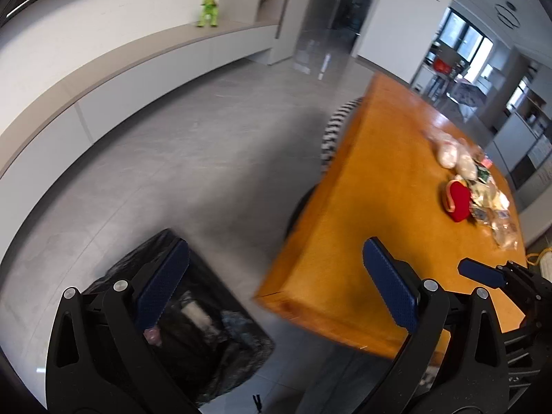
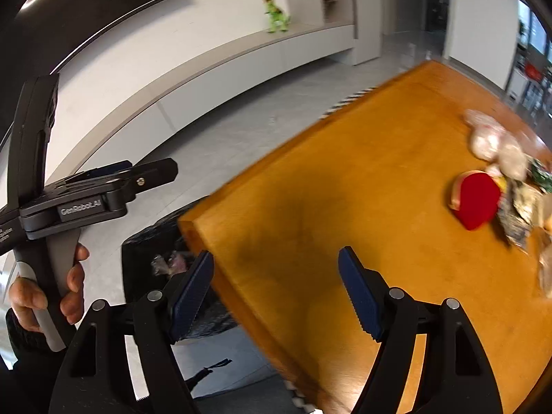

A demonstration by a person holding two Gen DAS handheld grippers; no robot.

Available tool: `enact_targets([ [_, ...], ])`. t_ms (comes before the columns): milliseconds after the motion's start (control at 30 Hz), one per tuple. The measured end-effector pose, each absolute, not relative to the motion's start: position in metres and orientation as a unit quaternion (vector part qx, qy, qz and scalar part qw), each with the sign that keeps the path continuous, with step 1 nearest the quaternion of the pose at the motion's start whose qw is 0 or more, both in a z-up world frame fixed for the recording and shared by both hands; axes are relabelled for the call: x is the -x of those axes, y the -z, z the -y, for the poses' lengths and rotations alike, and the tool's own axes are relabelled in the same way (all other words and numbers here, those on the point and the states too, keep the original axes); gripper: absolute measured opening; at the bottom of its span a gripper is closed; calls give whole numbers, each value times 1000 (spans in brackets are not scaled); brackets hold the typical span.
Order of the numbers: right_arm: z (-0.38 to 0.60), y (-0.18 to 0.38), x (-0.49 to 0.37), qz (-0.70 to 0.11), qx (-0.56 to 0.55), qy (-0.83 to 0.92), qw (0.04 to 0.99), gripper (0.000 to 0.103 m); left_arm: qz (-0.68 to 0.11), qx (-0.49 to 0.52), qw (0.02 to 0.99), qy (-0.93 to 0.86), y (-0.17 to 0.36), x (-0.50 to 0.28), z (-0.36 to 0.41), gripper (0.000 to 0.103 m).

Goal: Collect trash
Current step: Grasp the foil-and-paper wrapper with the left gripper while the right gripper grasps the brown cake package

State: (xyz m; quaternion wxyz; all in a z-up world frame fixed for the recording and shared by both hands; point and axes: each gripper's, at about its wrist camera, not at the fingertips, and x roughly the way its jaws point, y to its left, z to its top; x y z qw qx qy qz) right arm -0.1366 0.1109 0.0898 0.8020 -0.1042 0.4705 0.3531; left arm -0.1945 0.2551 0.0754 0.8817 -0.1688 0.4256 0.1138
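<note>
Along the near corner of the wooden table (image 1: 372,179), its thick edge slants down toward the lower middle of both views, and a black-lined trash bin (image 1: 193,314) stands on the floor just beside that corner. Wide grey floor (image 1: 179,158) lies open to the left, up to a long low shelf (image 1: 114,69) along the wall. The left gripper (image 1: 276,286) has its fingers spread with nothing between them; the right gripper (image 2: 276,286) is likewise spread and empty. At the right of both frames the trash (image 2: 507,186) lies heaped on the tabletop: a red wrapper, pale crumpled bags and shiny packets, blurred, well apart from both grippers.
</note>
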Motion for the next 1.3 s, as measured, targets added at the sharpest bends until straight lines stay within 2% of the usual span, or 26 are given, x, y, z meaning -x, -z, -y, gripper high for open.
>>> enact_targets([
  [533,128,-98,20,-502,7,-114,857,75,-468,86,878,42,-114,51,-85,97],
  [633,168,-103,-1,-495,6,-78,865,85,-484,73,869,69,-113,27,-53,97],
  [700,190,-103,-16,-494,7,-81,866,88,-496,63,862,84,-112,11,-31,97],
  [1033,192,-68,-70,-534,173,-76,824,89,-547,39,826,130,-96,-51,43,97],
  [1300,215,-42,-91,-569,78,-105,812,89,-594,50,791,139,-65,-93,80,97],
])
